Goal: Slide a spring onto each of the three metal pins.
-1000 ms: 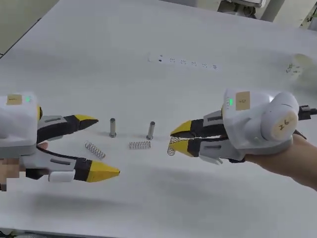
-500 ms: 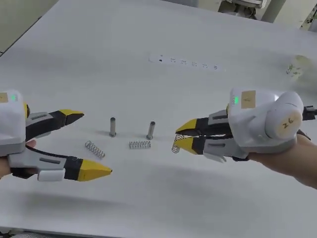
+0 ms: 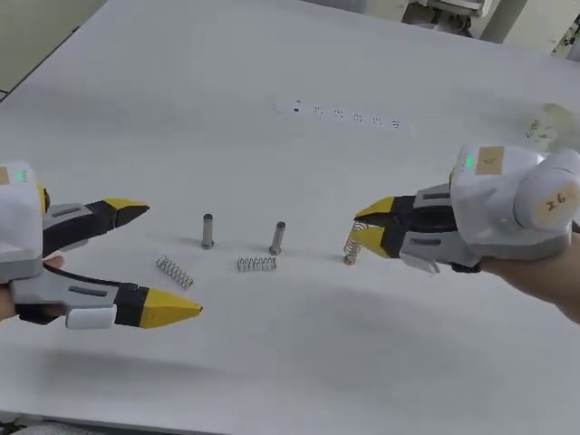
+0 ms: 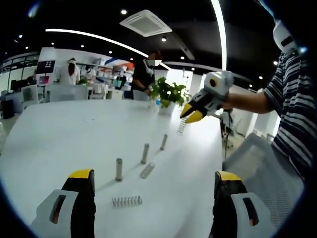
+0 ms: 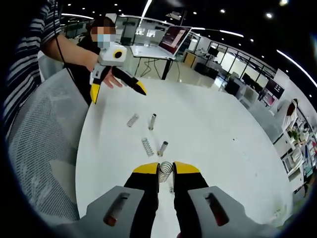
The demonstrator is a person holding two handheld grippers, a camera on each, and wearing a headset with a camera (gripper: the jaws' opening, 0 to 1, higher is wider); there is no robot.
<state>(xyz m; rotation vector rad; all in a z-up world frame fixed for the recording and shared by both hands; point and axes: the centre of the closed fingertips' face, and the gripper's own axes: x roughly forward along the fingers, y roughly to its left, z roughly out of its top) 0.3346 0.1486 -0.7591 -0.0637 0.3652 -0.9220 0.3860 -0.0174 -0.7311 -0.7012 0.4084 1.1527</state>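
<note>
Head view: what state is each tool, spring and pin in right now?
Left tool: open, empty.
Right tool: shut.
Held spring: clamped in Right tool, on no pin.
Loose springs: lying flat.
Pins: upright, bare.

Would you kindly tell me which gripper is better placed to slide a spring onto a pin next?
Right: the right gripper is shut on a spring near a pin; the left gripper is open and empty.
</note>
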